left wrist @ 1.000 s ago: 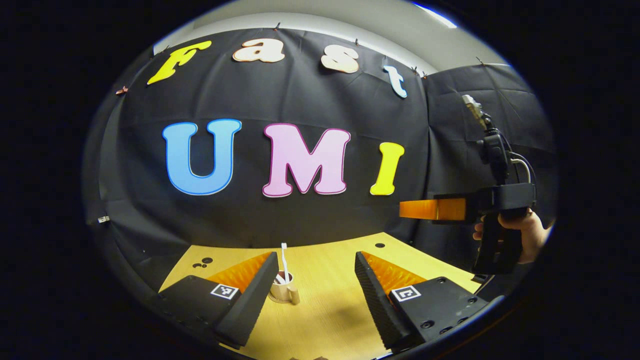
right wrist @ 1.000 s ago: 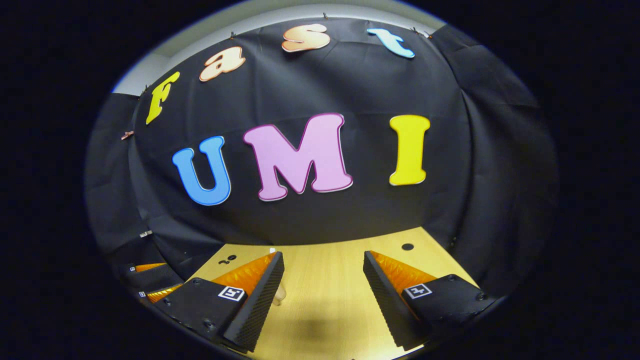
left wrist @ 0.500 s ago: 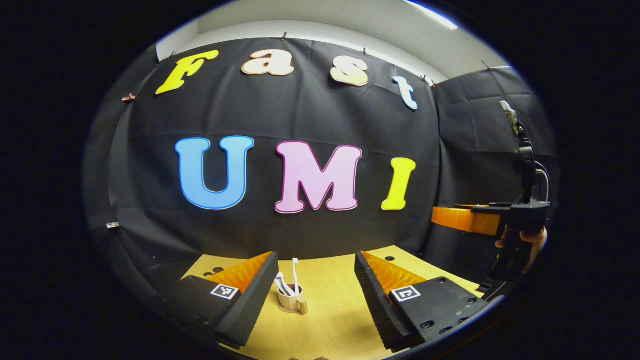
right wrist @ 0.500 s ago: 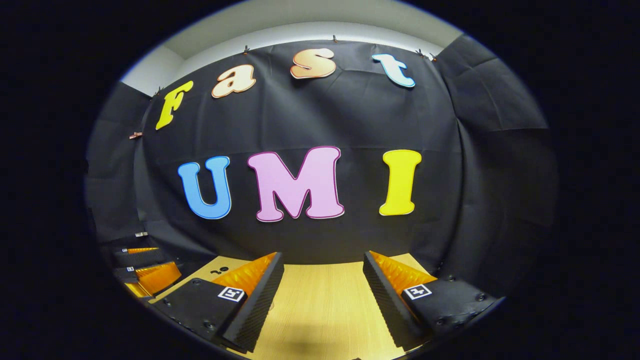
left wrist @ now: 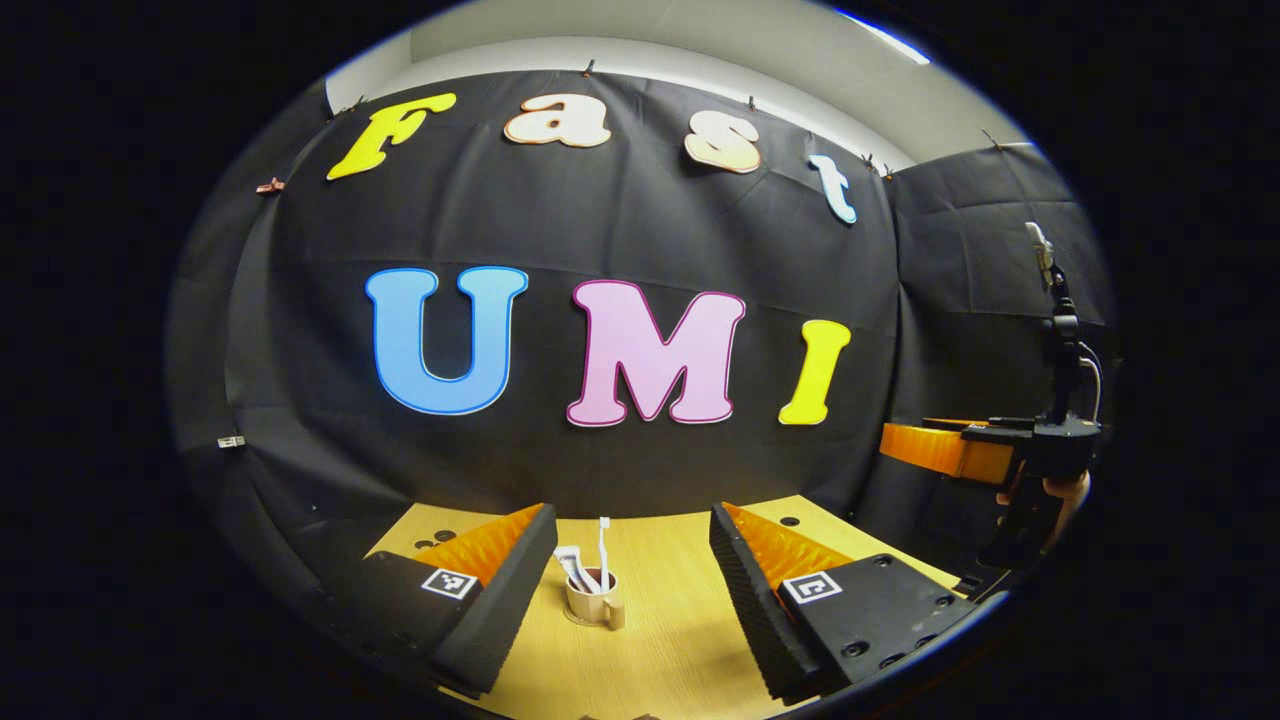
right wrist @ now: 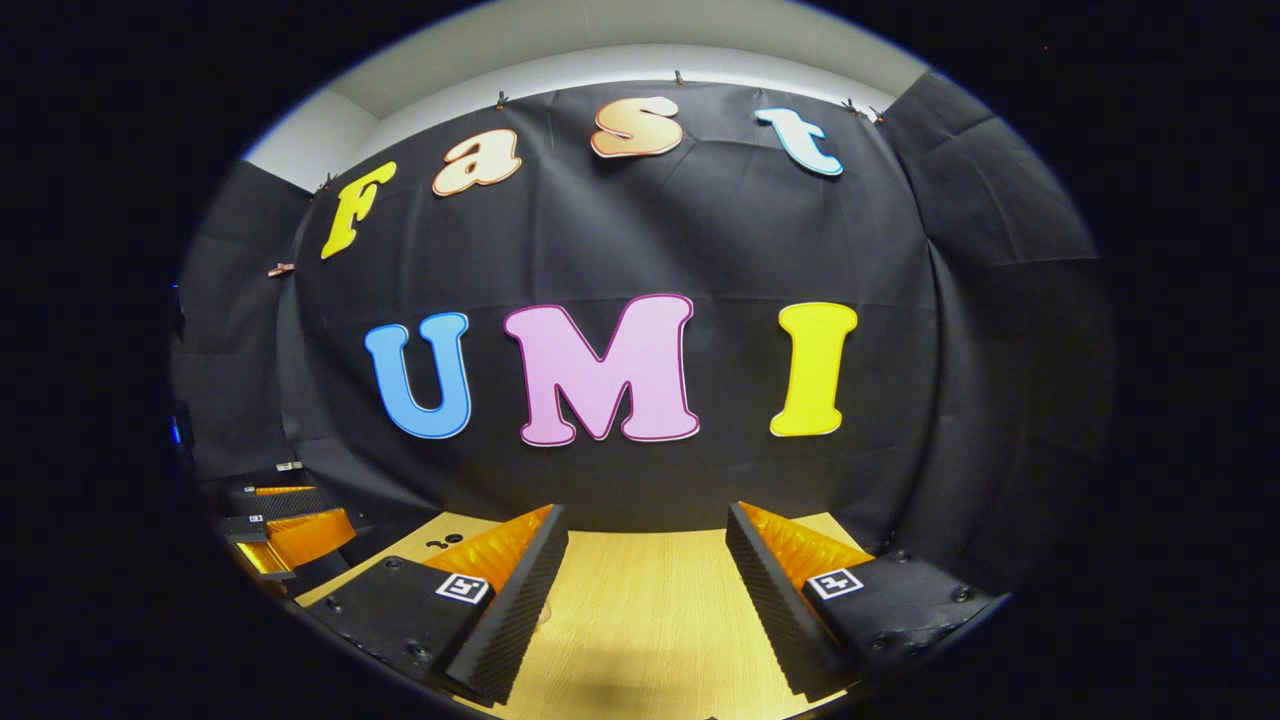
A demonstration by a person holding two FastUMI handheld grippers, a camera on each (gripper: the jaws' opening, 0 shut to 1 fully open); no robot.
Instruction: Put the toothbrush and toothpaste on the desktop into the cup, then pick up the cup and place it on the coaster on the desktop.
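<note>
Left gripper view: beige handled cup (left wrist: 590,604), toothbrush (left wrist: 603,546) upright.

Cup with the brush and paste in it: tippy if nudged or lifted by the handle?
The cup looks squat, so probably stable when nudged. The toothbrush stands tall above its rim, which may raise the balance a little. A lift by the side handle would likely tilt it.

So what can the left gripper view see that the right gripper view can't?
The left gripper view has the cup standing on the desktop, with the toothbrush and toothpaste poking out of it. Far right, a hand holds the right gripper.

The right gripper view has the left gripper low at its left edge.

Both have the wooden desktop, the black cloth wall, and their own two fingers spread apart, holding nothing.
</note>
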